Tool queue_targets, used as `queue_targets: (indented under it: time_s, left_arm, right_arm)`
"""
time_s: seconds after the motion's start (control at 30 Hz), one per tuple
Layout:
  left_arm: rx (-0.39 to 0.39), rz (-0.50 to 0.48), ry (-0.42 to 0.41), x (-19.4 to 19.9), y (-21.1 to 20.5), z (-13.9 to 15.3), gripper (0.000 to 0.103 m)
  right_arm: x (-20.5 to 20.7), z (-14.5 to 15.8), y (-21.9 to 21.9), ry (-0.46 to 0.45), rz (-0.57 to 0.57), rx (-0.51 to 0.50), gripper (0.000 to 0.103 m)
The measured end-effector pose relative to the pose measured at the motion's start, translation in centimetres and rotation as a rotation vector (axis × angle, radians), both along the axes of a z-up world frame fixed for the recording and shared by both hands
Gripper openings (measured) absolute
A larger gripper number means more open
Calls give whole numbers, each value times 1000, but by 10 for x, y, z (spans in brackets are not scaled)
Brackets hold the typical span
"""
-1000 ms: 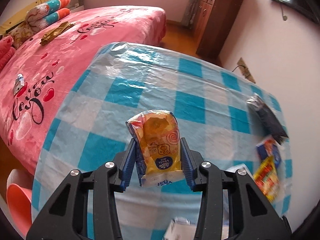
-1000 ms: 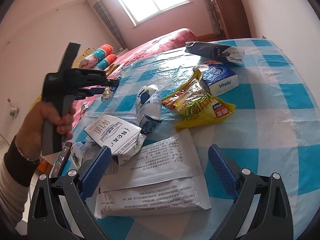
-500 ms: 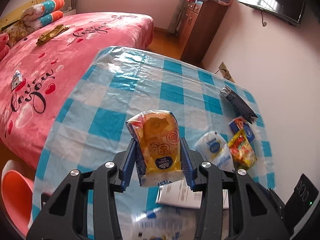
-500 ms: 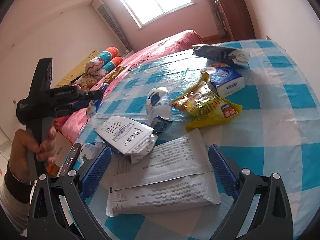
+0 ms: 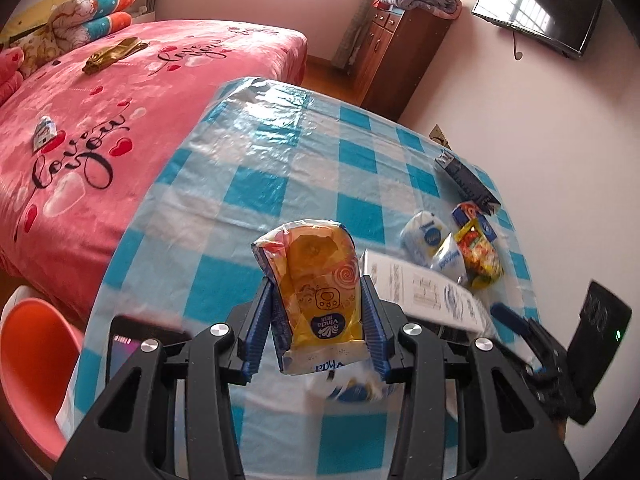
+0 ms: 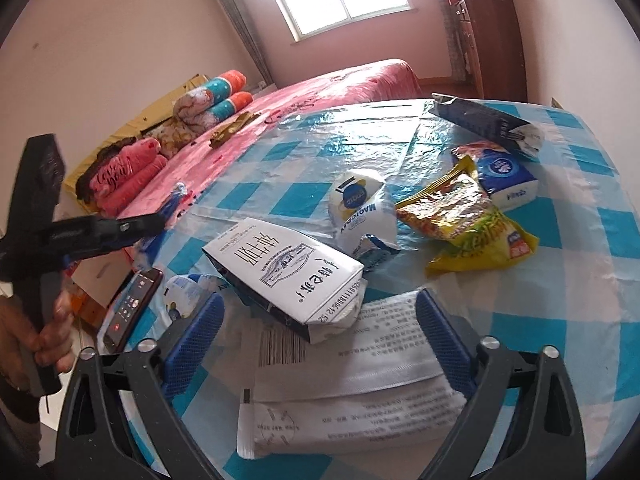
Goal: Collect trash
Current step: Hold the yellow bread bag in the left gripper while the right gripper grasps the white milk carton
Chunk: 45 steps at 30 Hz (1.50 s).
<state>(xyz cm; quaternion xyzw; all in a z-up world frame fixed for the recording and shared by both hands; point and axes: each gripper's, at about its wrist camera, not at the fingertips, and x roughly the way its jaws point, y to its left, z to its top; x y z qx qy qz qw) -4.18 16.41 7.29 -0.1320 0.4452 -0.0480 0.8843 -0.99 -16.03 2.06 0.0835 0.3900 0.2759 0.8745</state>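
Carrying the yellow tissue packet (image 5: pixel 318 292) clamped in the left gripper (image 5: pixel 316 320) above the tabletop (image 5: pixel 256 168), the right gripper (image 6: pixel 320 340) narrows empty jaws toward the white carton (image 6: pixel 280 276), needing a square grab next.

Yellow tissue pack (image 5: pixel 316 292) upright above checked table (image 5: pixel 256 184); wrappers (image 6: pixel 460 220) scattered.

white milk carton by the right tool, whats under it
The white milk carton lies tilted on a flat white printed pouch, overlapping its upper left part. The pouch's barcode shows beside the carton; whatever is directly beneath the carton is covered.
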Motion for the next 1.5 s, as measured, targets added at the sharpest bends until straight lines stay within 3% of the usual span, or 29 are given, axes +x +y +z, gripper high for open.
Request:
queue_targets:
  time_s: [0.2, 0.47, 0.57, 0.7, 0.93, 1.07, 1.17, 1.43, 1.5]
  left_arm:
    - [9, -16, -3, -17, 10, -4, 44]
    - [-3, -46, 2, -25, 15, -14, 45]
    - [-21, -54, 1, -27, 17, -16, 45]
    - [-27, -65, -7, -30, 18, -17, 45]
    - [-43, -76, -15, -36, 22, -17, 45]
    - [-60, -82, -17, -40, 25, -17, 45]
    - [-70, -85, -14, -42, 27, -18, 45]
    - [-90, -72, -12, -45, 36, -22, 45]
    - [-90, -71, -16, -46, 36, -22, 45]
  right_arm:
    - [0, -4, 8, 39, 5, -22, 74]
    - [-24, 2, 35, 32, 98, -76, 74]
    - [-31, 5, 44, 54, 149, -49, 74]
    - [-33, 16, 46, 22, 145, -76, 74]
    - [-3, 23, 52, -31, 104, -195, 74]
    - [18, 15, 66, 4, 153, -205, 75]
    - [26, 6, 79, 39, 212, -218, 82]
    - [32, -2, 101, 40, 241, -273, 82]
    - [31, -2, 104, 25, 235, -288, 74]
